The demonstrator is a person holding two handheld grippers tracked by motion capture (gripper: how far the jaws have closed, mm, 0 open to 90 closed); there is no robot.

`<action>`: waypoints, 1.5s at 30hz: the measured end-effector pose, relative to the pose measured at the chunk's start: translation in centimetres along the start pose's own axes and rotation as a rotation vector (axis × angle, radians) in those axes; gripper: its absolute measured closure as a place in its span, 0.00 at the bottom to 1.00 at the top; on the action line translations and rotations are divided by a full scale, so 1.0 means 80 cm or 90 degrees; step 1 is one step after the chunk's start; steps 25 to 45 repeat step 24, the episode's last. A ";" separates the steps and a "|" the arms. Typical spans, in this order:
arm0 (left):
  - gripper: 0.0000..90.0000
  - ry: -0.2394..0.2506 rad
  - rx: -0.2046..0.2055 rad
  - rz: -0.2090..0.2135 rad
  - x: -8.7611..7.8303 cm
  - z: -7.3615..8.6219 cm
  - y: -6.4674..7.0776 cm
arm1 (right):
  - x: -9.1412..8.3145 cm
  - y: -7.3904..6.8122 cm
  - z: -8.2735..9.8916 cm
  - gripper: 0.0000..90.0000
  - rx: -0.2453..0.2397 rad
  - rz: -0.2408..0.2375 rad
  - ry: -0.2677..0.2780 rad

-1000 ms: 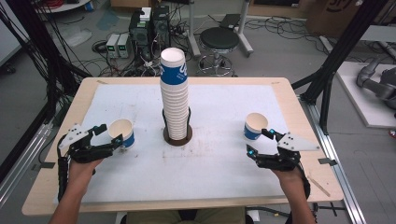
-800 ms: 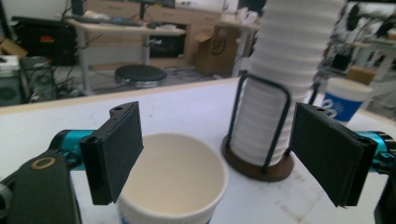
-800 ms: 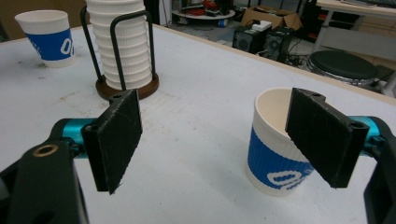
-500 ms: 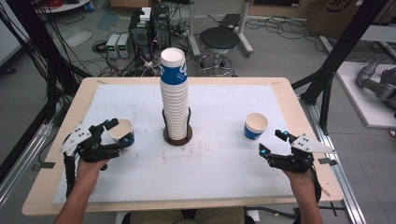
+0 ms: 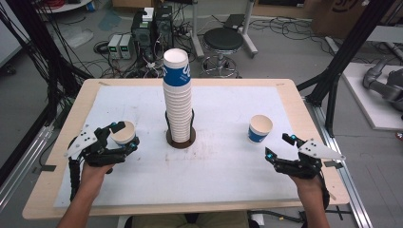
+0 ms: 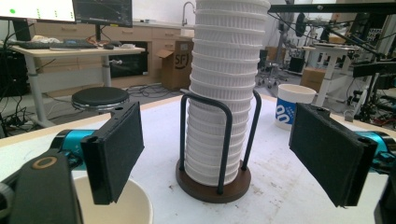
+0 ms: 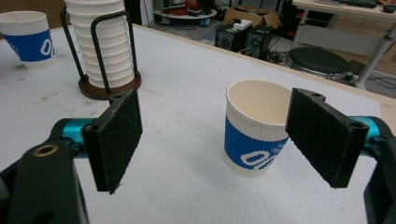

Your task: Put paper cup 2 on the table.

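The left gripper [image 5: 124,135] sits at about 8 o'clock on the worktop [image 5: 228,161], its jaws spread wide and holding nothing. A paper cup [image 5: 123,133] stands upright between them in the high view; in the left gripper view its cream rim [image 6: 112,205] shows just below the left-hand pad, but whether pad and rim touch I cannot tell. The pads [image 6: 119,149] are flat black rectangles with a rough, felt-like face, mounted on teal metal blocks.

The right gripper [image 5: 279,146] lies at about 4 o'clock, jaws equally wide apart and empty. A second cup [image 5: 260,128] stands upright just ahead of it, apart from both jaws. In the right gripper view this second cup [image 7: 257,130] shows a smooth cream inside, a ribbed wall and a blue band with a white logo.

At the centre of the worktop a tall stack of cups [image 5: 177,95] rises from a holder [image 5: 180,137] with a round dark-brown base and thin black wire loops. The stacked cups are white and finely ribbed; the top one carries the blue band. The worktop is a pale wooden board covered by a white, faintly smudged sheet.
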State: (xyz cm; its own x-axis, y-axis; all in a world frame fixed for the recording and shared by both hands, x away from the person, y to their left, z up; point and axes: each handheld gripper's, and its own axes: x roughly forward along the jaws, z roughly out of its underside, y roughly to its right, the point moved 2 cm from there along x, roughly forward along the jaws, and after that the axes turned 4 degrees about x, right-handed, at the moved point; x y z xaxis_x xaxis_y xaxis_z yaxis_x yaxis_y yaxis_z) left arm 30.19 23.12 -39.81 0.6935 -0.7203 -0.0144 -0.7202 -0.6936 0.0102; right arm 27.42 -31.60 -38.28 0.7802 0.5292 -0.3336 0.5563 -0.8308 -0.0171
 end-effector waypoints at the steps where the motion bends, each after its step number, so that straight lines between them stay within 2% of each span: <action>1: 0.20 0.001 0.000 -0.001 -0.001 0.000 0.000 | 0.000 0.000 0.000 0.21 0.001 0.000 0.001; 12: 0.20 -0.009 0.007 -0.005 -0.004 0.002 0.004 | 0.007 -0.003 -0.002 0.21 -0.001 -0.009 -0.002; 45: 0.20 -0.010 0.006 -0.004 -0.003 0.004 0.002 | 0.007 -0.002 -0.002 0.21 -0.002 -0.008 0.001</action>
